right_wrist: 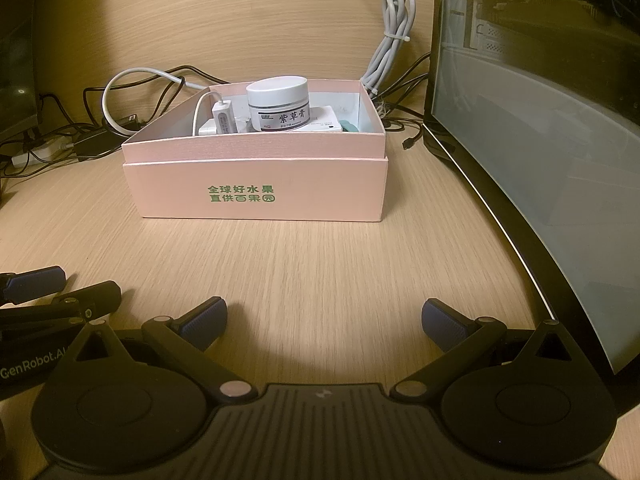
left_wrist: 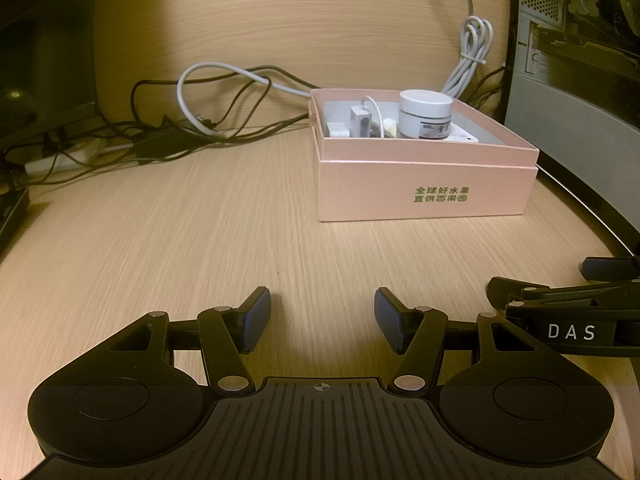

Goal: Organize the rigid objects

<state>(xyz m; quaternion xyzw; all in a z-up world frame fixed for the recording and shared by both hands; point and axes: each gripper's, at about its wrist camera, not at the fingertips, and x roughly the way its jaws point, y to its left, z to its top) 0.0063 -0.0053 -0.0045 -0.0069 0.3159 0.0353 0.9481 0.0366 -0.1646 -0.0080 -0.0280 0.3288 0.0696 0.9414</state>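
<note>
A pink cardboard box [left_wrist: 428,192] [right_wrist: 256,192] with green lettering stands on the wooden desk, ahead of both grippers. Inside it sit a white lidded jar [left_wrist: 425,114] [right_wrist: 279,104], a white charger with cable [left_wrist: 360,120] [right_wrist: 224,118], a flat white box [right_wrist: 324,124] under the jar, and other small items. My left gripper [left_wrist: 322,320] is open and holds nothing, low over bare desk, short of the box. My right gripper [right_wrist: 324,326] is open too, wider, also holding nothing. Each gripper shows at the edge of the other's view.
A tangle of black and grey cables [left_wrist: 192,112] and a power strip [left_wrist: 60,162] lie behind the box to the left. A bundled grey cable [right_wrist: 390,40] hangs at the back. A computer case with a glass side [right_wrist: 540,160] stands right of the box.
</note>
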